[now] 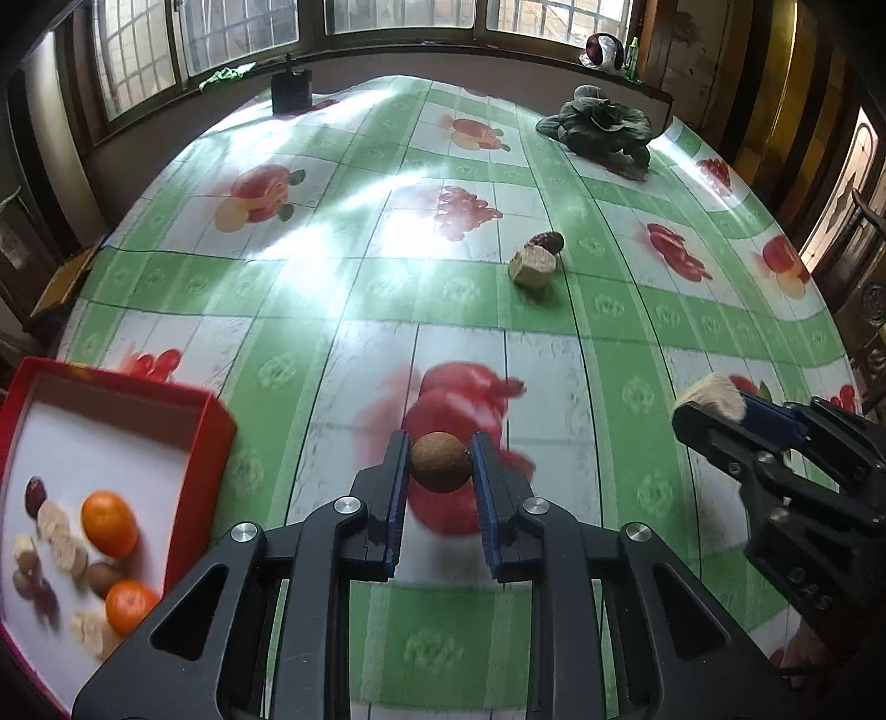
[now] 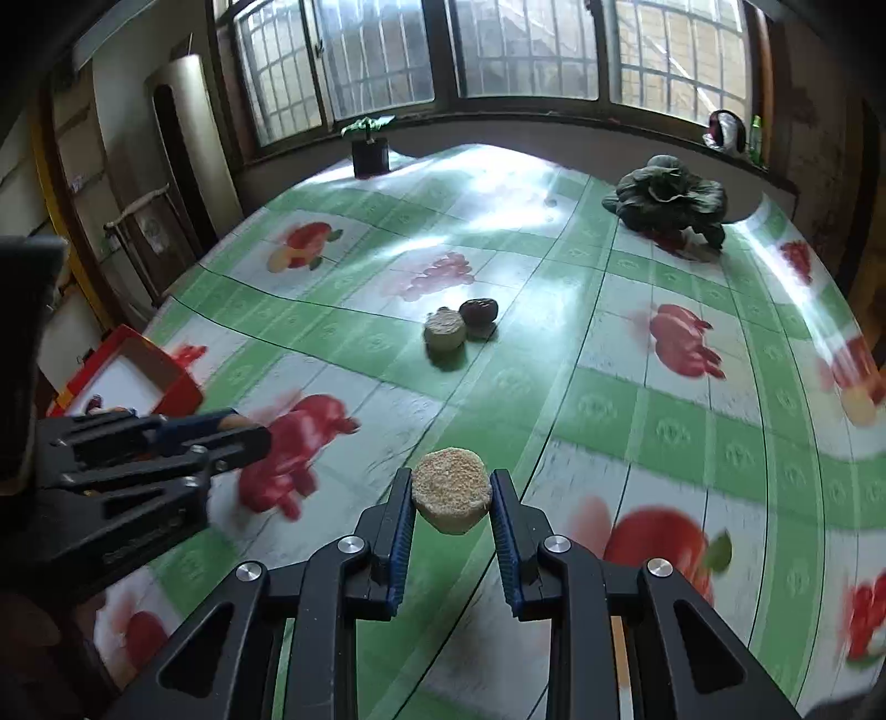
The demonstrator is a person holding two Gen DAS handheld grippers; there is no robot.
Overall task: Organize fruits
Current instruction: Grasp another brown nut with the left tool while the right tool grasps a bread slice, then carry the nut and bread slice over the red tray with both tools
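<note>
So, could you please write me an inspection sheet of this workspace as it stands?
Surface: table under a green checked cloth with fruit prints.
Job's things: red box holding oranges, slices and small fruits; a pale chunk and a dark fruit lie mid-table, touching.
Clutter: leafy vegetable, black pot.
Grippers: left gripper shut on a brown round fruit; right gripper shut on a pale slice.
Cables: nothing seen.
Surroundings: barred windows.

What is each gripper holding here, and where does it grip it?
Left gripper pinches a round brown fruit at its sides. Right gripper clamps a pale slice by its rim, cut face up.
</note>
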